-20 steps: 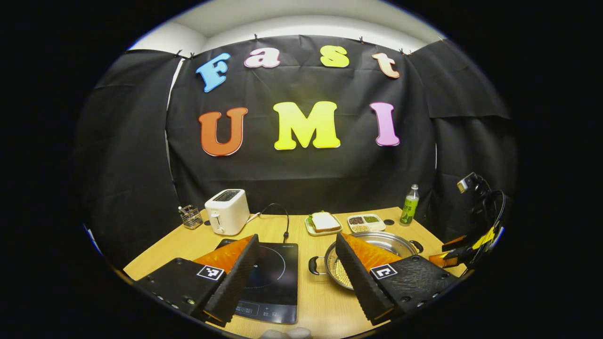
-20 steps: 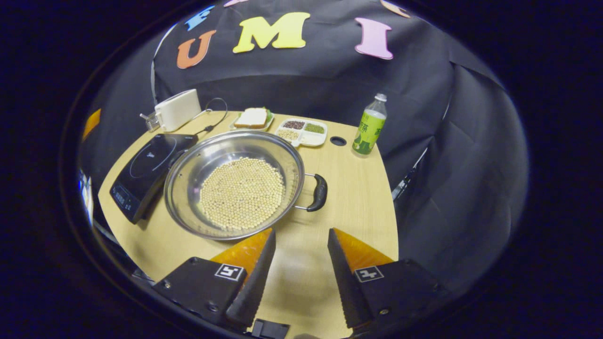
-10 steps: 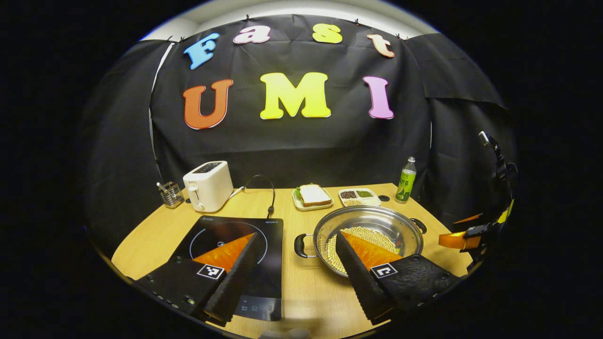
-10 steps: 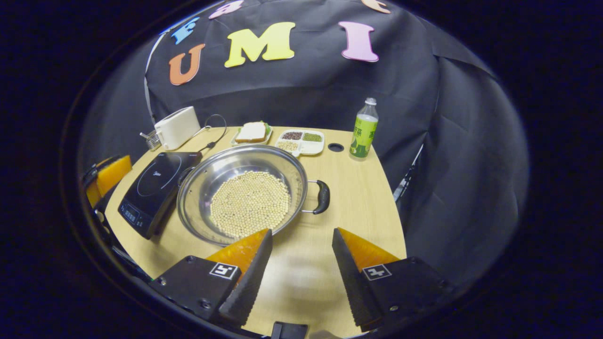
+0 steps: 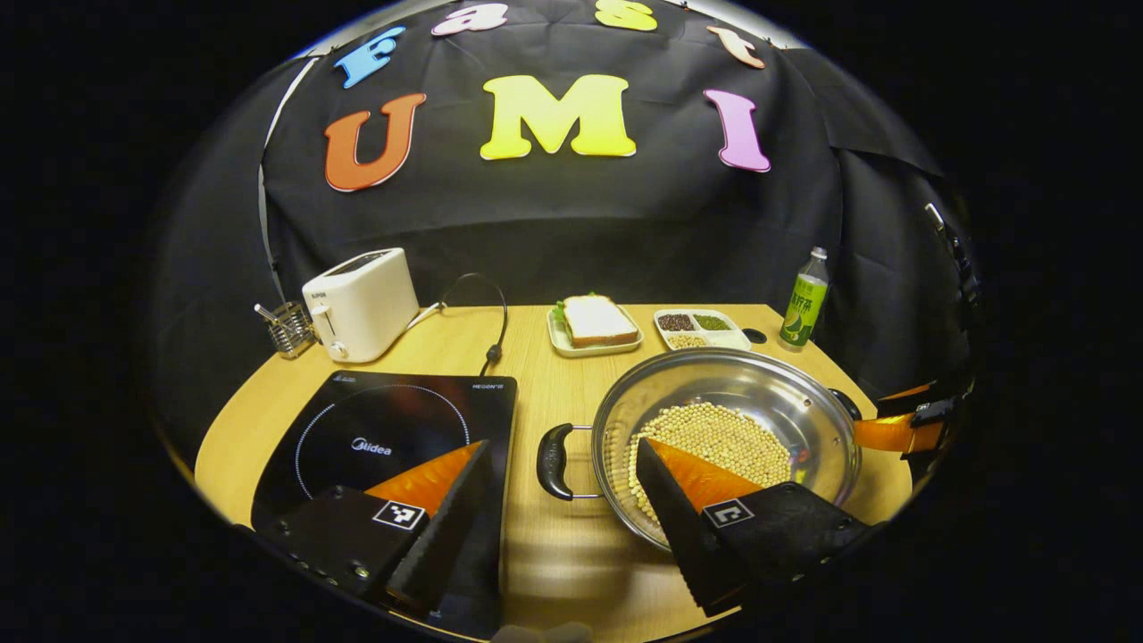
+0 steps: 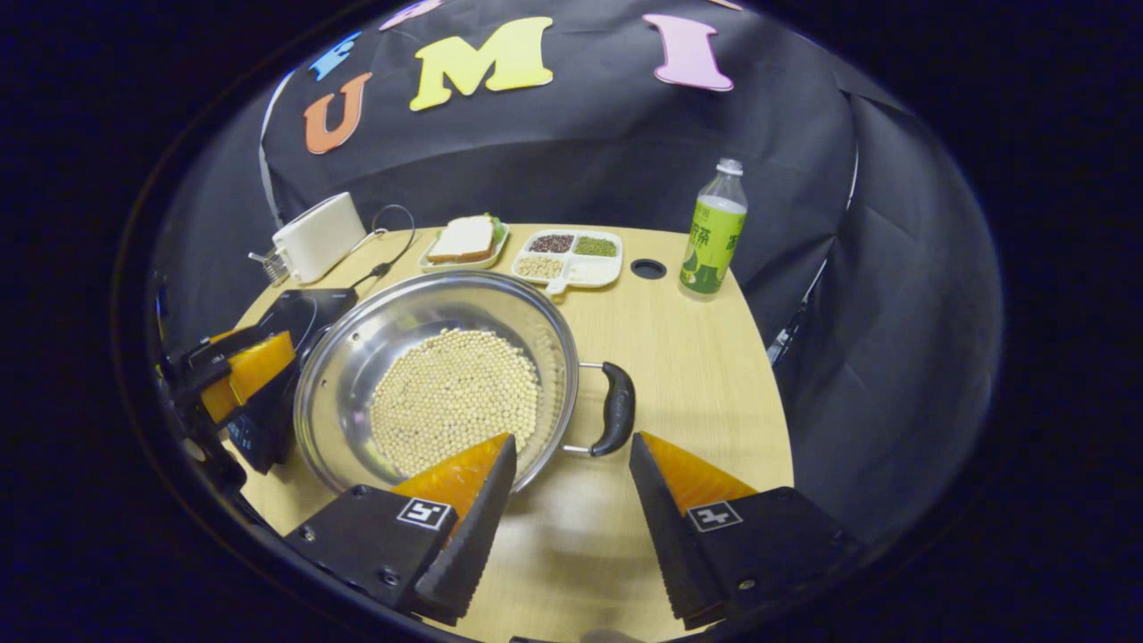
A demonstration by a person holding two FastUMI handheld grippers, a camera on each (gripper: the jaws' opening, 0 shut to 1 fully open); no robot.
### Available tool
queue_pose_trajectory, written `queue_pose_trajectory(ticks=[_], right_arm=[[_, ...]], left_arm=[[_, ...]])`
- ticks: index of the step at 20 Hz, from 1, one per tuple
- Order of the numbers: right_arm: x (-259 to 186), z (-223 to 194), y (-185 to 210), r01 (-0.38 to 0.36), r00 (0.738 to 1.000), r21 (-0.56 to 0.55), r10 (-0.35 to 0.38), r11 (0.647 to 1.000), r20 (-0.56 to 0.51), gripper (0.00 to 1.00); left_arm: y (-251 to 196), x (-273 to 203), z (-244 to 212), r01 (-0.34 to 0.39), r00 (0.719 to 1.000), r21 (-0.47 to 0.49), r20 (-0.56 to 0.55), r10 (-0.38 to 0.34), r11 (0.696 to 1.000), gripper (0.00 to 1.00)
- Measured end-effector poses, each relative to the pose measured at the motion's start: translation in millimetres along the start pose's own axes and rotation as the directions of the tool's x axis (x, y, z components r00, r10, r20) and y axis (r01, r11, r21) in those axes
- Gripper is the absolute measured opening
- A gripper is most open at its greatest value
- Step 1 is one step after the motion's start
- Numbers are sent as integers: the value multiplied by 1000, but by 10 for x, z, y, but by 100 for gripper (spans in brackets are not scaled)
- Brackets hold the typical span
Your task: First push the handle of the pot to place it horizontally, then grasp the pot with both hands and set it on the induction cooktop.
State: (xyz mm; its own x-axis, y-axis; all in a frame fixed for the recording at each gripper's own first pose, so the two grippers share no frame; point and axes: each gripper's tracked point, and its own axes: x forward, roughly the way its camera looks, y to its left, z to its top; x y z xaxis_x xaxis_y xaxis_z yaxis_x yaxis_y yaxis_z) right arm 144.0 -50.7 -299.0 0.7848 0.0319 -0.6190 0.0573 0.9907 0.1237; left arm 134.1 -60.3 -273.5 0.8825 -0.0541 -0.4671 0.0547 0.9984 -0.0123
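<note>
The pot [image 5: 723, 438] of beans sits on the desk [image 5: 554, 554], its left handle [image 5: 554, 461] ahead between your left hand-held gripper [image 5: 558, 487]'s spread, empty fingers. Its right handle [image 6: 616, 420] lies just ahead of your right hand-held gripper [image 6: 571, 469], also released and holding nothing. The induction cooktop [image 5: 393, 429] lies under your left gripper's left finger [image 5: 438, 513], beside the pot.

Bare tabletop [image 6: 696, 375] lies open around the pot's right handle [image 6: 616, 420]; on the left, only a narrow wooden strip separates the other handle [image 5: 552, 460] from the induction cooktop [image 5: 393, 438]
</note>
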Motion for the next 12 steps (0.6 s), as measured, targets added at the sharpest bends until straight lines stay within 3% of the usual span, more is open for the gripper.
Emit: queue_pose_trajectory(ticks=[11, 12], right_arm=[[465, 54, -103, -3, 998, -38, 0, 999, -60, 84], [478, 47, -105, -4, 998, -47, 0, 999, -67, 83]], left_arm=[[-126, 541, -284, 8, 992, -28, -124, -11, 1000, 97], [-136, 562, -313, 5, 991, -23, -132, -8, 1000, 84]])
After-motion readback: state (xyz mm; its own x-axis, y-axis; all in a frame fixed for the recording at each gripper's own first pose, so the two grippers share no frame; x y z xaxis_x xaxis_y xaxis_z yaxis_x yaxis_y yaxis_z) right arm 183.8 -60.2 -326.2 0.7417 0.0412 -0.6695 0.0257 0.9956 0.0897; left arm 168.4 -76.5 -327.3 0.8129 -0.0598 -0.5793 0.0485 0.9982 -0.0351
